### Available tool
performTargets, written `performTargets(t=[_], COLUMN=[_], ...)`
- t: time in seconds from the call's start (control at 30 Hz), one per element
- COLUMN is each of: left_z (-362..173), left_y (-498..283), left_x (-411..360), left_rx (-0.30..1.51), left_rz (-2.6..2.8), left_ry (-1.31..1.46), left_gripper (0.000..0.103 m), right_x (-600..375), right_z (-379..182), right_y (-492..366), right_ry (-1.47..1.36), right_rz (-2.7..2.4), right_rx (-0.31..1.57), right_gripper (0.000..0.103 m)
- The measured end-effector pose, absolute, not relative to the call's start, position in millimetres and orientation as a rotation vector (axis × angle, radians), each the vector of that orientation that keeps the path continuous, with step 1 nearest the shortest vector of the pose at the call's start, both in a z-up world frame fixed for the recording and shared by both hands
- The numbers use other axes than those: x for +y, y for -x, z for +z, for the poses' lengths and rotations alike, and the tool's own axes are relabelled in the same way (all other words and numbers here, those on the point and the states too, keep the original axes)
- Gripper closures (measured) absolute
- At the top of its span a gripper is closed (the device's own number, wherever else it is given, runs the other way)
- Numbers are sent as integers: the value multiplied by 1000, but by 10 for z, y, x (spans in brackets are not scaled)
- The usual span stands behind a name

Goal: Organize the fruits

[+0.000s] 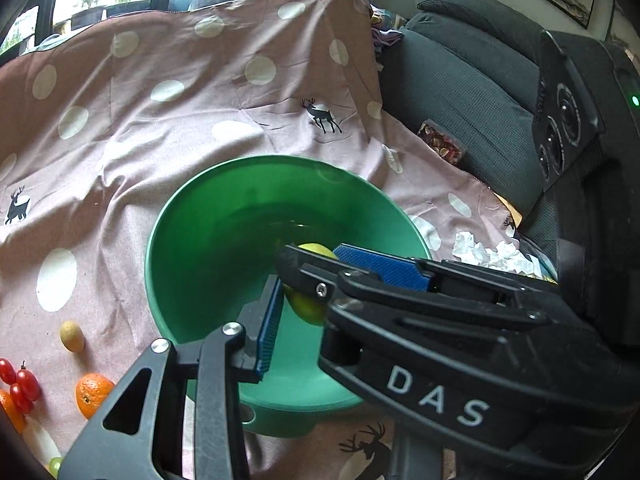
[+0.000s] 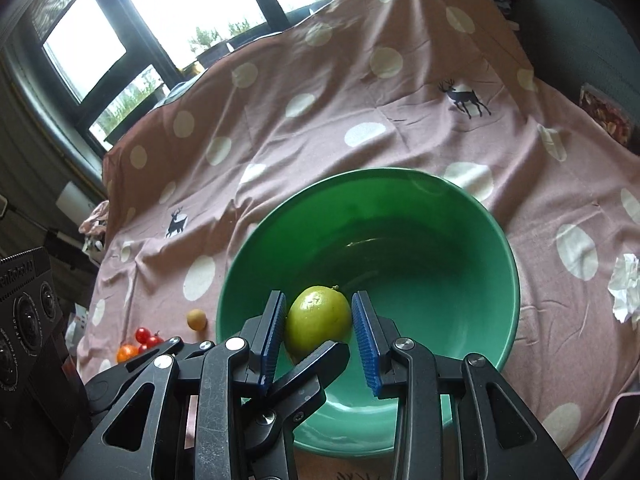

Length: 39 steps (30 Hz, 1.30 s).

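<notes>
Right claw (image 2: 319, 320) closed about halfway on green lemon (image 2: 318, 318), held over green bowl (image 2: 440, 240). Left claw (image 1: 304, 276) open, empty. Rind firm, slick, likely light; grip across its middle.

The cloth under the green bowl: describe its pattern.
The cloth is dusty pink with white polka dots and small dark deer silhouettes; the right wrist view shows it best.
</notes>
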<state>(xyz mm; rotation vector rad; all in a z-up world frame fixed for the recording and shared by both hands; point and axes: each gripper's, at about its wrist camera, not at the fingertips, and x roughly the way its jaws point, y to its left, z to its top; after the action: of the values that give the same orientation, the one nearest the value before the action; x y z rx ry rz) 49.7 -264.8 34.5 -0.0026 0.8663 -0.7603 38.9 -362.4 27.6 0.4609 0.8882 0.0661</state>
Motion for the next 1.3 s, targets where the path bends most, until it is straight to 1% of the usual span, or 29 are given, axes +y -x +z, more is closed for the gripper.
performTargets(t=[0.83, 0.93, 1.03, 1.13, 1.2, 1.3], left_z=[127, 148, 205, 262, 319, 430], left_y=[-580, -570, -537, -502, -464, -387], left_x=[-2730, -2721, -2689, -2605, -2515, -2365], left_rx=[949, 947, 929, 931, 919, 880], left_rz=[-777, -778, -763, -763, -758, -712], left_ry=[44, 48, 43, 65, 83, 78], left_gripper=[68, 70, 68, 68, 68, 61], right_x=[-3677, -3673, -3672, -3643, -3607, -3544], right_z=[100, 115, 153, 212, 269, 363], right_y=[-460, -455, -430, -401, -380, -346], right_ry=[-462, -463, -473, -466, -454, -443], right_rz=[22, 22, 43, 38, 38, 48], right_rx=[971, 968, 950, 928, 909, 877], right_gripper=[65, 65, 65, 60, 59, 58])
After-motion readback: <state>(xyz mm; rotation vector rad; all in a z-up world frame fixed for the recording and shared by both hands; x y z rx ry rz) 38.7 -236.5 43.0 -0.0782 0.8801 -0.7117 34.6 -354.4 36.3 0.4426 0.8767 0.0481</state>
